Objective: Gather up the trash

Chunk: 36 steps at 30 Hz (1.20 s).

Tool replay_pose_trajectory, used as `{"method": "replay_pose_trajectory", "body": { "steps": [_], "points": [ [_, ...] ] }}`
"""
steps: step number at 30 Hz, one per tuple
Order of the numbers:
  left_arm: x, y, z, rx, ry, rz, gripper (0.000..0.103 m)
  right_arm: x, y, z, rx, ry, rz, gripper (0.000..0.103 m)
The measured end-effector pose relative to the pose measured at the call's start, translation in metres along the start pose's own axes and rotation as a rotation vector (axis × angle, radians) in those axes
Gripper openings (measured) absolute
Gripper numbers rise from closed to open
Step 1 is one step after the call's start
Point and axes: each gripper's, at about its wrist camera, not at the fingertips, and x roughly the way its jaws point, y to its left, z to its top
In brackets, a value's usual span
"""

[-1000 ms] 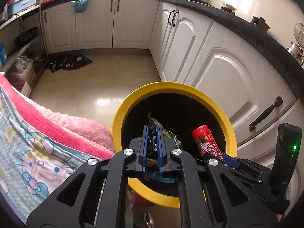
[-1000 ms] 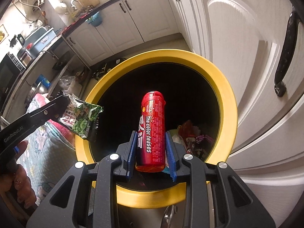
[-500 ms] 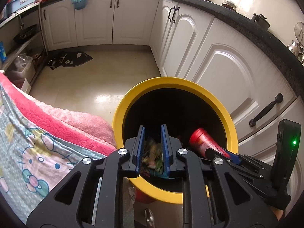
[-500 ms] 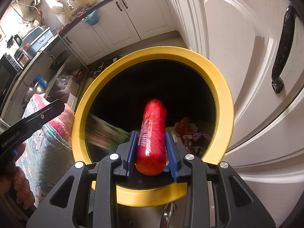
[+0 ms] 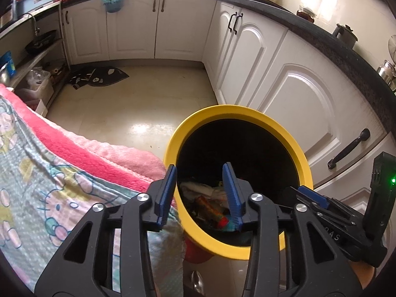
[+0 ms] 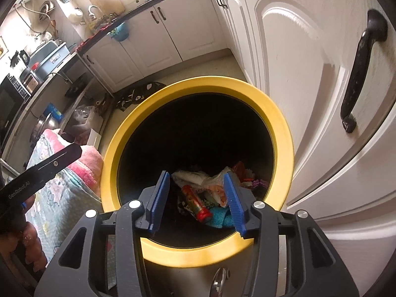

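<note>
Hard to make out most of the junk down in the dark yellow-rimmed bin (image 6: 279, 123), just a crumpled heap. Left tool (image 5: 200, 193) and right tool (image 6: 195, 198) both hanging over the bin mouth, jaws opening, nothing between the pads. Red candy tube (image 6: 196, 203) now lying at the bottom among the wrappers, no longer clamped like a second ago; green snack packet gone from the left one too.

A home kitchen — white cabinets (image 5: 158, 24), dark countertop (image 5: 321, 27), tiled floor (image 5: 138, 104).
</note>
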Motion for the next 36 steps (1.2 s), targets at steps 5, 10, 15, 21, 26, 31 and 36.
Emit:
{"method": "replay_pose_trajectory", "body": {
  "steps": [5, 10, 15, 21, 26, 31, 36],
  "points": [
    [-0.013, 0.007, 0.002, -0.010, -0.012, 0.006, 0.052, -0.010, 0.006, 0.001, -0.005, -0.026, -0.005, 0.060],
    [-0.030, 0.014, 0.003, -0.015, -0.034, 0.017, 0.062, -0.022, 0.015, 0.003, -0.010, -0.059, -0.010, 0.073],
    [-0.048, 0.022, 0.003, -0.023, -0.058, 0.023, 0.072, -0.034, 0.023, 0.001, -0.027, -0.082, -0.011, 0.078],
    [-0.070, 0.032, -0.001, -0.032, -0.083, 0.031, 0.084, -0.050, 0.036, -0.001, -0.060, -0.108, -0.012, 0.085],
    [-0.084, 0.039, -0.005, -0.049, -0.098, 0.035, 0.090, -0.063, 0.048, -0.004, -0.088, -0.127, -0.014, 0.087],
    [-0.098, 0.047, -0.010, -0.062, -0.110, 0.048, 0.092, -0.072, 0.057, -0.007, -0.112, -0.136, -0.013, 0.091],
    [-0.116, 0.054, -0.018, -0.081, -0.133, 0.066, 0.092, -0.083, 0.071, -0.012, -0.142, -0.163, 0.003, 0.096]
  ]
}}
